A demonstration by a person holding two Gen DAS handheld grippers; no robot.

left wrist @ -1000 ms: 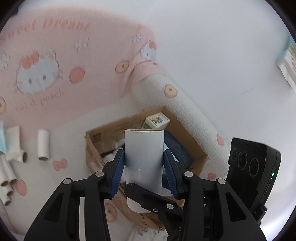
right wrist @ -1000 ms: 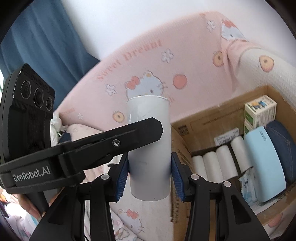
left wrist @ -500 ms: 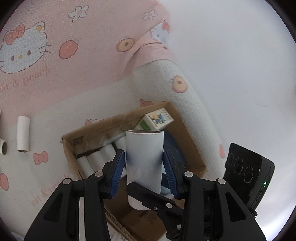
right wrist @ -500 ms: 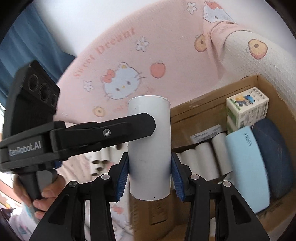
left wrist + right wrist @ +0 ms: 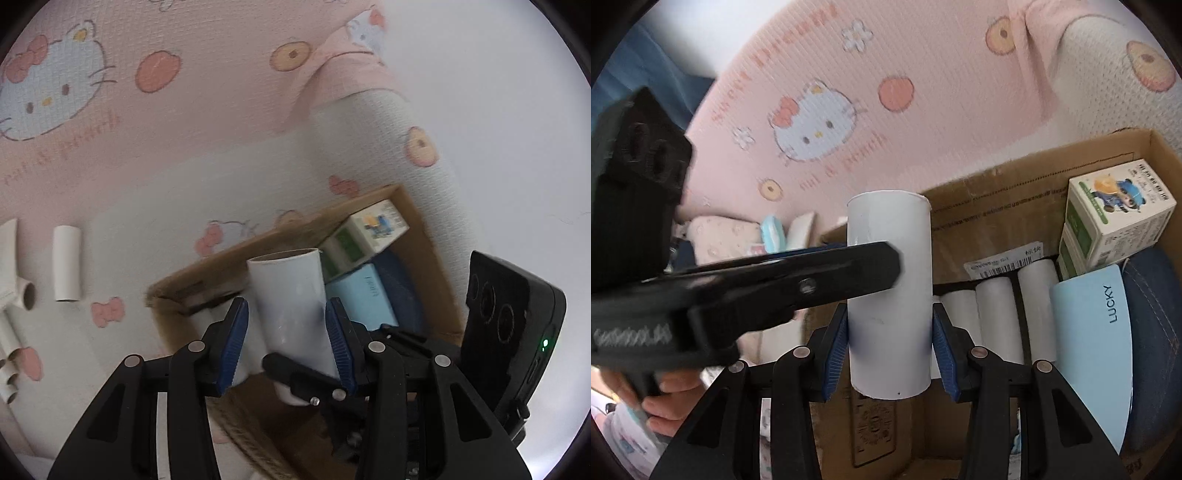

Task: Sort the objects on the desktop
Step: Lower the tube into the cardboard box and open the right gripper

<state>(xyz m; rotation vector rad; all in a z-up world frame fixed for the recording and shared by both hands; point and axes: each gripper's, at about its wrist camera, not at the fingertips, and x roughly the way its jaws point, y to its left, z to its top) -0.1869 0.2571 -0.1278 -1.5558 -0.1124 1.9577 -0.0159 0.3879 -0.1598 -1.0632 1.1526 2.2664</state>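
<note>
A white paper tube point(image 5: 291, 314) stands between the blue pads of my left gripper point(image 5: 286, 339); the left pad point(image 5: 234, 343) shows a gap, so the jaws look slightly open. The same tube point(image 5: 889, 295) is held between the pads of my right gripper point(image 5: 889, 343), which is shut on it. Both hover over a cardboard box point(image 5: 1015, 199) that holds several white tubes point(image 5: 993, 317), a light blue case point(image 5: 1097, 332), a dark blue case point(image 5: 1156, 314) and a small printed carton point(image 5: 1119, 218).
A pink Hello Kitty blanket point(image 5: 110, 110) covers the surface. Loose white tubes point(image 5: 66, 266) lie at the left in the left wrist view. The other gripper's black camera block point(image 5: 513, 325) is at right. A hand point(image 5: 672, 398) holds the left gripper's handle.
Both grippers moved further over the box and lower. The tube now leans in the left gripper, whose left pad has come off it.
</note>
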